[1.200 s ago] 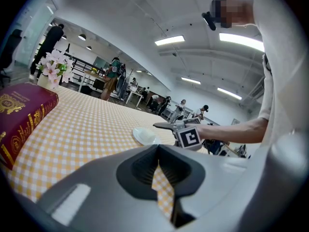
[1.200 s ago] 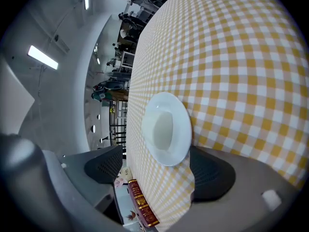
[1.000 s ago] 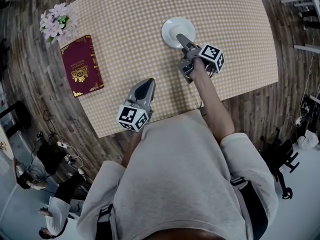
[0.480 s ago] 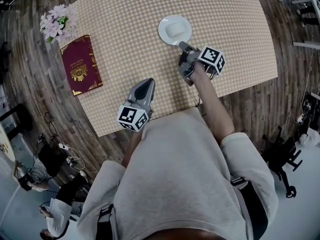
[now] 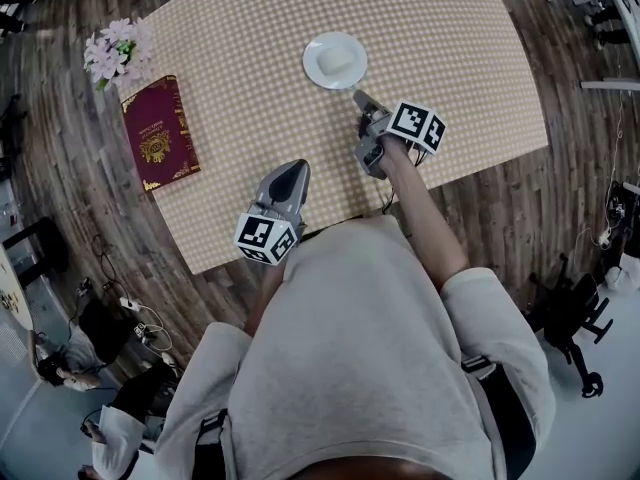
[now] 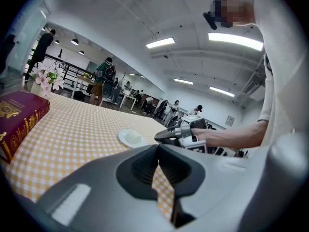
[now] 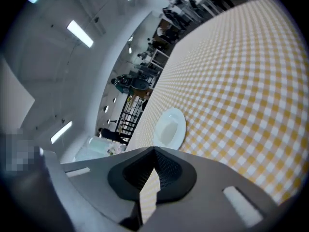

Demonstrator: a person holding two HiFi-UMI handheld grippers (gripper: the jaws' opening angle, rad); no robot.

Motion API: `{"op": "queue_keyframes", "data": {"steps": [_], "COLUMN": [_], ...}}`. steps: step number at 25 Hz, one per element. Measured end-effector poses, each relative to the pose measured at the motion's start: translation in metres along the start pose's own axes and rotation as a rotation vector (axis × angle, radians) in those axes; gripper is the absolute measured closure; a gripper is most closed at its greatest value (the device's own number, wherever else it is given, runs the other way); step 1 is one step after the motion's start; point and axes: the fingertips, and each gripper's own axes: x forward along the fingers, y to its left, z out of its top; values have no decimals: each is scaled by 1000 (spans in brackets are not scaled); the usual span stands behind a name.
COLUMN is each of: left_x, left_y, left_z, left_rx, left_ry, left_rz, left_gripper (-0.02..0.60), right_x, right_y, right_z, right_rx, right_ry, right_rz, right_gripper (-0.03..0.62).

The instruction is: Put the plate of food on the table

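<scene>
A white plate (image 5: 335, 60) with a pale piece of food lies flat on the yellow checked table (image 5: 440, 38), towards its far middle. It also shows as the plate (image 7: 170, 127) in the right gripper view and the plate (image 6: 132, 138) in the left gripper view. My right gripper (image 5: 357, 95) is shut and empty, its tips a short way back from the plate's near rim, apart from it. My left gripper (image 5: 291, 172) hovers over the table's near part, shut with nothing in it.
A dark red booklet (image 5: 159, 134) lies at the table's left side, with a bunch of pale pink flowers (image 5: 117, 49) at the left corner. Wooden floor surrounds the table. People and furniture stand far off in the room.
The right gripper has let go of the plate, drawn back toward me and shut. The plate stays on the table. The left gripper has not moved.
</scene>
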Motion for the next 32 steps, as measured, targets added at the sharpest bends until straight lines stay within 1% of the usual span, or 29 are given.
{"op": "queue_keyframes", "data": {"steps": [2, 4, 5, 6, 8, 9, 10, 11, 12, 14, 20, 24, 28, 32], "left_x": [1, 3, 4, 5, 7, 7, 8, 8, 9, 11, 9, 9, 7, -1], "left_y": [-9, -17, -21, -25, -31, -34, -37, -40, -43, -49, -64, -74, -87, -87], "left_z": [1, 3, 3, 3, 3, 2, 2, 2, 1, 2, 6, 10, 25, 44], "left_rx": [8, 14, 17, 21, 29, 33, 38, 42, 47, 58, 88, 112, 142, 177], "left_ry": [-3, -8, -9, -10, -8, -6, -5, -5, -4, -6, -30, -54, -84, -127], "left_rz": [-6, -13, -17, -21, -24, -24, -24, -23, -23, -24, -18, -40, -71, -94], "left_gripper": [574, 574, 574, 574, 574, 574, 573, 574, 573, 574, 573, 573, 573, 573], "right_x": [-10, -20, -26, -31, -40, -43, -45, -47, -49, -54, -75, -90, -110, -121], "right_y": [3, 4, 4, 5, 8, 11, 13, 15, 16, 15, 17, 24, 36, 54], "right_z": [1, 3, 5, 6, 6, 4, 1, -2, -5, -8, -6, -15, -30, -51], "right_rx": [-167, -367, -492, -640, -965, -1105, -1204, -1260, -1282, -1290, -1258, -1256, -1262, -1281], "right_ry": [6, 6, 3, 1, 6, 10, 12, 12, 12, 9, -25, -43, -59, -86], "right_rz": [-36, -96, -138, -188, -283, -310, -320, -317, -311, -302, -279, -256, -234, -213], "right_gripper": [595, 595, 595, 595, 595, 595, 595, 595, 594, 594, 594, 594, 594, 594]}}
